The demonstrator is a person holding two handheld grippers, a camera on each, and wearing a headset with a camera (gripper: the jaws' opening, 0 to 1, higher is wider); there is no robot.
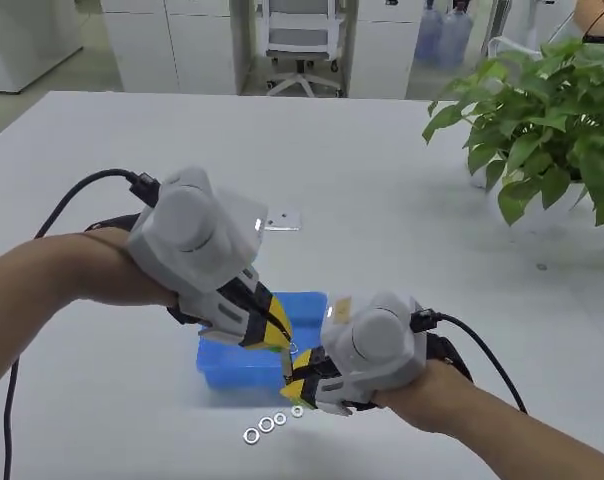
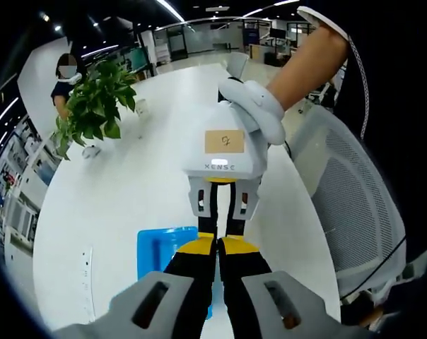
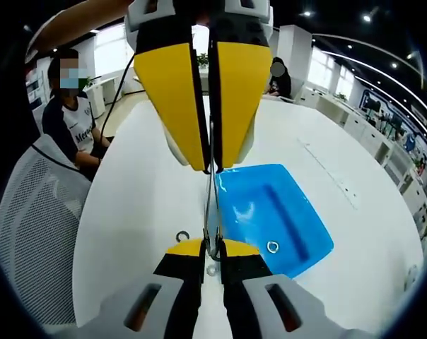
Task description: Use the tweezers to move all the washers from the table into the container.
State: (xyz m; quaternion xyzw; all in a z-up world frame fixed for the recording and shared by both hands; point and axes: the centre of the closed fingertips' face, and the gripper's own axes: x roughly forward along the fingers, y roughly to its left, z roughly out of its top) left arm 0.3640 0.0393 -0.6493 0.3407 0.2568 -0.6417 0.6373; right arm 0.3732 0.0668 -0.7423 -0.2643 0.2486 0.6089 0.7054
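Two grippers meet tip to tip over the blue container (image 1: 232, 368), which sits toward the near edge of the tabletop (image 1: 402, 190). In the head view the left gripper (image 1: 274, 338) reaches down across the container from the far left, and the right gripper (image 1: 300, 384) comes up from the near right, just beside the container's near right corner. A short row of washers (image 1: 267, 425) lies on bare tabletop between the container and the near edge, close under the right gripper's tips. In the left gripper view its own yellow-tipped jaws stand pressed together, aimed straight at the right gripper's jaws, though I can't make out there what they pinch. The right gripper view settles it: the tweezers (image 3: 211, 201) run as a thin metal line from the left gripper's clenched tips down to the right gripper's own tips, which are closed on the lower part. Both claws look clamped on the tweezers, whose long axis lies in line with both. A lone washer (image 3: 272, 246) lies inside the container, and the nearest washer (image 3: 211, 270) sits on the tabletop just beneath the right gripper's tips. I'd judge the coming move hinges on lowering the tweezers' points onto it, the right gripper being closer.
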